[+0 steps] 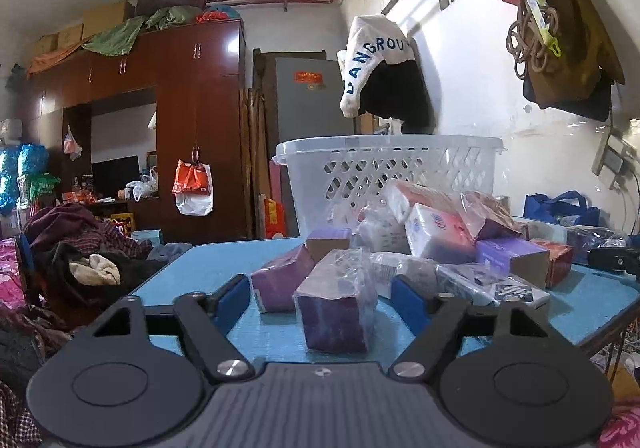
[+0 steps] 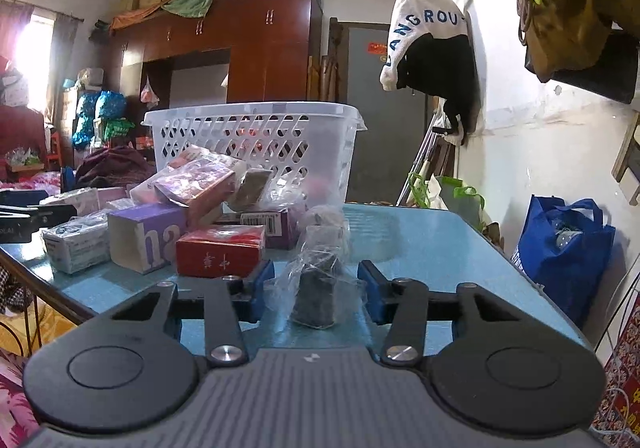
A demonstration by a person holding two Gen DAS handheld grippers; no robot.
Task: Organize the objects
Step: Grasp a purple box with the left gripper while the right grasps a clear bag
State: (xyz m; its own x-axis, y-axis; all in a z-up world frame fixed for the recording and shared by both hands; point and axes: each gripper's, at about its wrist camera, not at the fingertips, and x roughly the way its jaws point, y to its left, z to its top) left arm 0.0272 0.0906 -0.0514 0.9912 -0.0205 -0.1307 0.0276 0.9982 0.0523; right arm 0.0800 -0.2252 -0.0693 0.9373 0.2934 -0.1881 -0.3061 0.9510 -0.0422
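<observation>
A pile of small boxes and plastic-wrapped packs lies on a blue table [image 1: 276, 332] in front of a white lattice basket [image 1: 384, 175]. In the left wrist view my left gripper [image 1: 322, 302] is open, its blue pads either side of a purple box in clear wrap [image 1: 336, 308], not touching it. In the right wrist view my right gripper [image 2: 316, 290] is open around a dark block in crinkled clear plastic [image 2: 318, 288]; the pads stand close to the wrap. A red box [image 2: 220, 250] and a purple box [image 2: 146, 236] lie just left of it. The basket [image 2: 256, 143] stands behind the pile.
A second purple pack [image 1: 280, 280] lies left of the wrapped box. The table edge [image 2: 48, 288] drops off at the left. A white wall with hanging bags [image 2: 576, 7] runs along the right, with a blue bag [image 2: 564, 248] on the floor. Clothes [image 1: 80, 256] are heaped left.
</observation>
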